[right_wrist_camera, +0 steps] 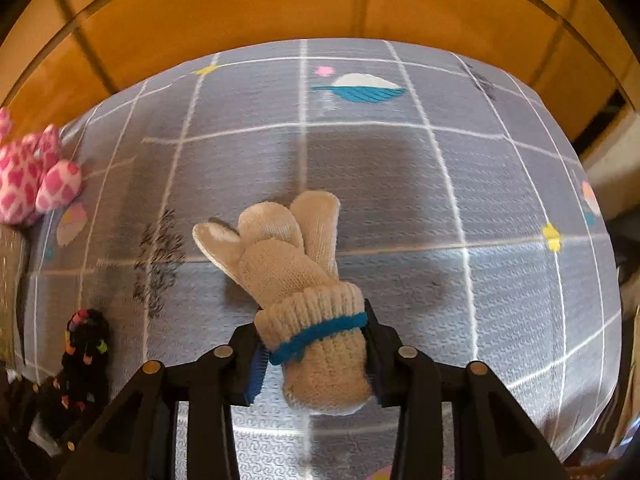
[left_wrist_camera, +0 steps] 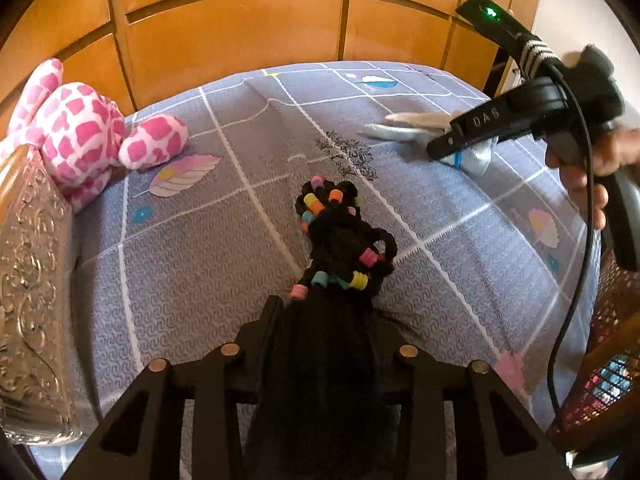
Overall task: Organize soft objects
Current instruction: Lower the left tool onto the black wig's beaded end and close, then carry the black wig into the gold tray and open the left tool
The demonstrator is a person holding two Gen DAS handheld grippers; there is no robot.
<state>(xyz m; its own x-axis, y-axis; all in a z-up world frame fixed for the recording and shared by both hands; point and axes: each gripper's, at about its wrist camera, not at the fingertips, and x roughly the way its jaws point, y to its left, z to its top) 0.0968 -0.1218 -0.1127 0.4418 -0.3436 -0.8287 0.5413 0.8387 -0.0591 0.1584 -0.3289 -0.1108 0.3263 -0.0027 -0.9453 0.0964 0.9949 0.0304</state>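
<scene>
My left gripper (left_wrist_camera: pixel 328 320) pinched the black beaded fabric (left_wrist_camera: pixel 340 240) over the bedspread (left_wrist_camera: pixel 200 256); my right gripper (right_wrist_camera: pixel 312 356) clamped the cream glove (right_wrist_camera: pixel 296 280). Left of the fabric sat the pink plush (left_wrist_camera: pixel 80 128) and a silver box (left_wrist_camera: pixel 32 280).

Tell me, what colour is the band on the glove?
Blue, around the cream glove's cuff; clearest in the right wrist view.

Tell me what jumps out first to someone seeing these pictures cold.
A cream glove with a blue band sits clamped in the right gripper, over the middle of a grey grid-patterned bedcover. The left gripper holds a black beaded item with bright beads, near the cover's front. A pink-and-white plush sits at the far left corner, against the wooden headboard.
</scene>
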